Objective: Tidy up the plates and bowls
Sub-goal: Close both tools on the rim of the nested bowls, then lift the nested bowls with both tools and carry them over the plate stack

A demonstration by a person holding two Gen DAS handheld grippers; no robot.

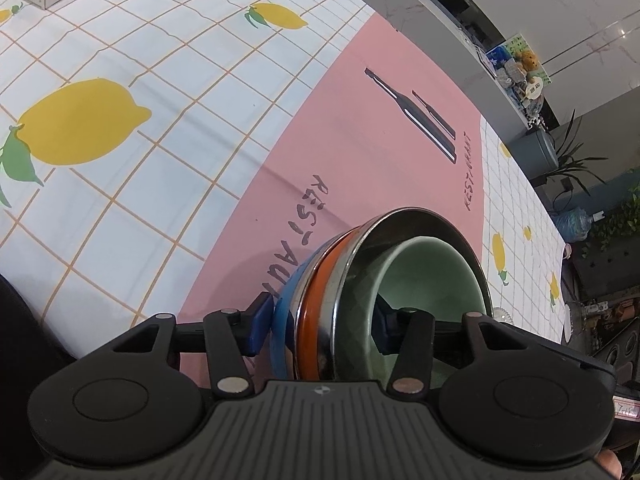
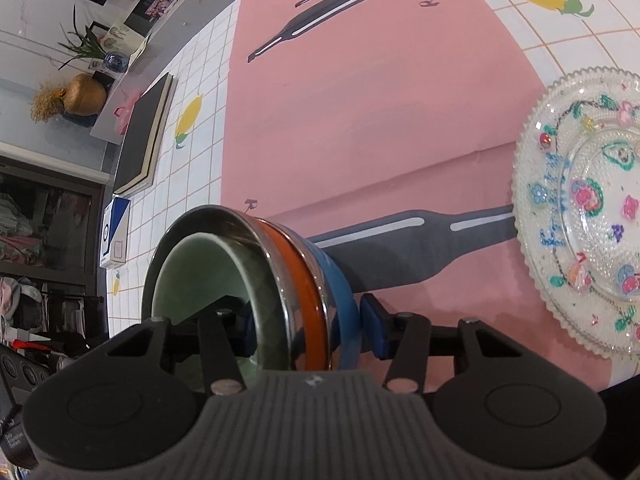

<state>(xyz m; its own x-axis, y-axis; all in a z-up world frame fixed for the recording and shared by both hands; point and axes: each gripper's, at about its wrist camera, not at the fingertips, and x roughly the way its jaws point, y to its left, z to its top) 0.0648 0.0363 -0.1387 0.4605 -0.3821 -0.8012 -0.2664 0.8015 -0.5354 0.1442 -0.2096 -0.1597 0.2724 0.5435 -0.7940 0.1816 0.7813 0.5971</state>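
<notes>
The left gripper point(image 1: 318, 330) straddles one side of the nested bowls, green inside shiny steel on blue point(image 1: 372, 280), not yet pinching. The right gripper point(image 2: 306, 330) straddles the other side, likely to lift them together. The bumpy flowered glass plate point(image 2: 584, 208) waits nearby on the pink mat point(image 2: 380, 120).

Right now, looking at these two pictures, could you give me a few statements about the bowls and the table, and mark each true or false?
1. The green bowl sits inside the metal bowl. True.
2. The stack of bowls stands on the glass plate. False: it stands on the pink mat, apart from the plate.
3. The tablecloth shows lemons. True.
4. Each gripper straddles the stack's rim, one finger inside. True.
5. The glass plate is plain. False: it bears coloured pictures.
</notes>
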